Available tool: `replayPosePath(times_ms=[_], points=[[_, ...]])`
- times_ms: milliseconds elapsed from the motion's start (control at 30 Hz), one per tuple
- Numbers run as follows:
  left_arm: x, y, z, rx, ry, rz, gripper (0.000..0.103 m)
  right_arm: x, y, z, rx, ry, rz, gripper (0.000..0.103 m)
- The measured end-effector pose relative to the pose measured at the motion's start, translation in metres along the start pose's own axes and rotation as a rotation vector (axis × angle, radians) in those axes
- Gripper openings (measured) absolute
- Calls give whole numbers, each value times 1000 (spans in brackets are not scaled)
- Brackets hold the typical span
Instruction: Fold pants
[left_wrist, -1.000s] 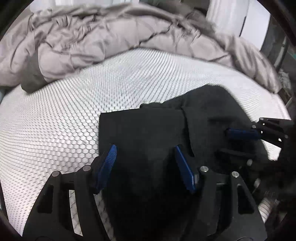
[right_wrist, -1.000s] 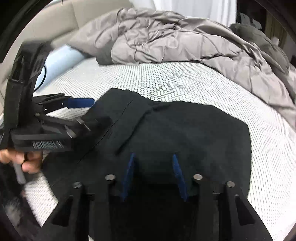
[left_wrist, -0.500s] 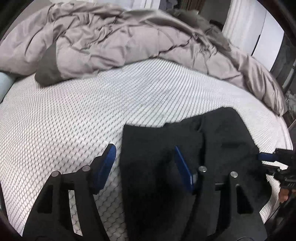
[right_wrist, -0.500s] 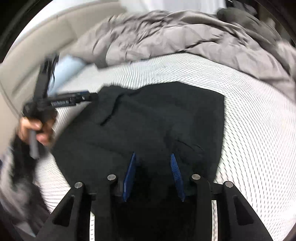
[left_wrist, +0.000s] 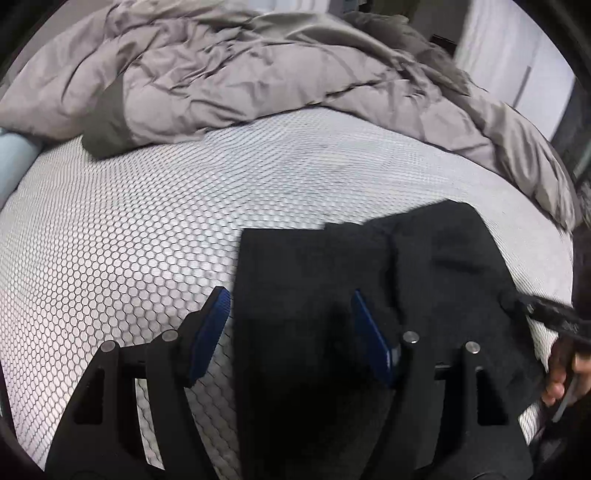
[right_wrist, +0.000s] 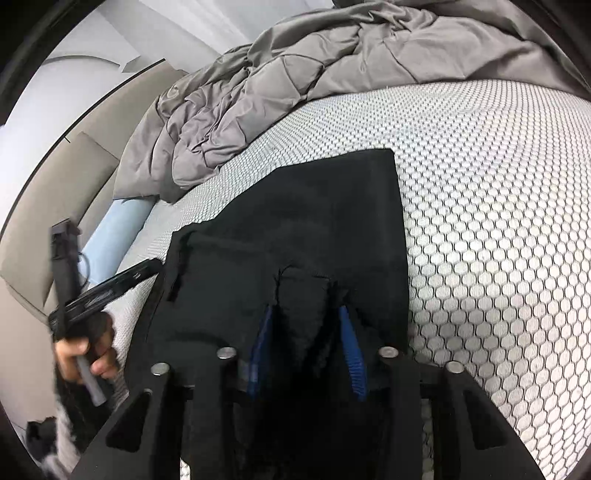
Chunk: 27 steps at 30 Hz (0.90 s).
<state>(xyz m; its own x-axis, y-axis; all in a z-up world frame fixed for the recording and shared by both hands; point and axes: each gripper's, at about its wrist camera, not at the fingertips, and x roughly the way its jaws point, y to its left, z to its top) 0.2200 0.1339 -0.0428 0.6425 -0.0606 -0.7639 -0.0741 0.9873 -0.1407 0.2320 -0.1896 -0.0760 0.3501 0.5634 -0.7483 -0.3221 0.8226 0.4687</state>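
Black pants (left_wrist: 369, 266) lie folded on the white honeycomb mattress cover (left_wrist: 147, 240). My left gripper (left_wrist: 290, 299) hovers over their left edge, its jaws opening. One blue pad (left_wrist: 210, 332) is over the mattress and the other is over the cloth, neither pressing. In the right wrist view the pants (right_wrist: 314, 221) run away from me. My right gripper (right_wrist: 306, 314) is closing on a raised bunch of their near edge, which fills the gap between its pads. The right gripper (left_wrist: 524, 308) shows at the pants' right edge, the left gripper (right_wrist: 144, 269) at their left.
A rumpled grey duvet (left_wrist: 258, 74) is heaped along the far side of the bed. A light blue pillow (right_wrist: 118, 236) and a beige headboard (right_wrist: 74, 177) lie to the left. A hand (right_wrist: 85, 354) holds the left gripper's handle; bare mattress (right_wrist: 498, 221) spreads to the right.
The right gripper has swung across the pants and rolled, and its jaws have narrowed onto a bunch of cloth. In the left view it has drawn back to the pants' right edge.
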Motion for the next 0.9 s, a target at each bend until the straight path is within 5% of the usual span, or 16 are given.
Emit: replayPosePath(times_ms=[100,200,300,433,567,667,900], points=[[-14,-16,-8,44,-23,-7,67,-18,18,4,-64,-53,-5,10],[-29,-31,-18,66,-35,-29,67,-31,23,0,-91,-68,-25,8],[-37,-58,-29,91,-32,-80,67,-6,11,-4,-82,3,-136,9],[-45,-110,-52,180,-24,-141,67,-27,2,-9,-33,-9,-61,28],[-36,-175,-73,336,-8,-196,67,-44,-2,-19,-10,16,74,33],[-23,-206,-98,447,18,-128,67,-34,-5,-32,4,95,150,52],[-19,-202,-108,407,35,-176,67,-12,-13,-41,59,110,250,56]])
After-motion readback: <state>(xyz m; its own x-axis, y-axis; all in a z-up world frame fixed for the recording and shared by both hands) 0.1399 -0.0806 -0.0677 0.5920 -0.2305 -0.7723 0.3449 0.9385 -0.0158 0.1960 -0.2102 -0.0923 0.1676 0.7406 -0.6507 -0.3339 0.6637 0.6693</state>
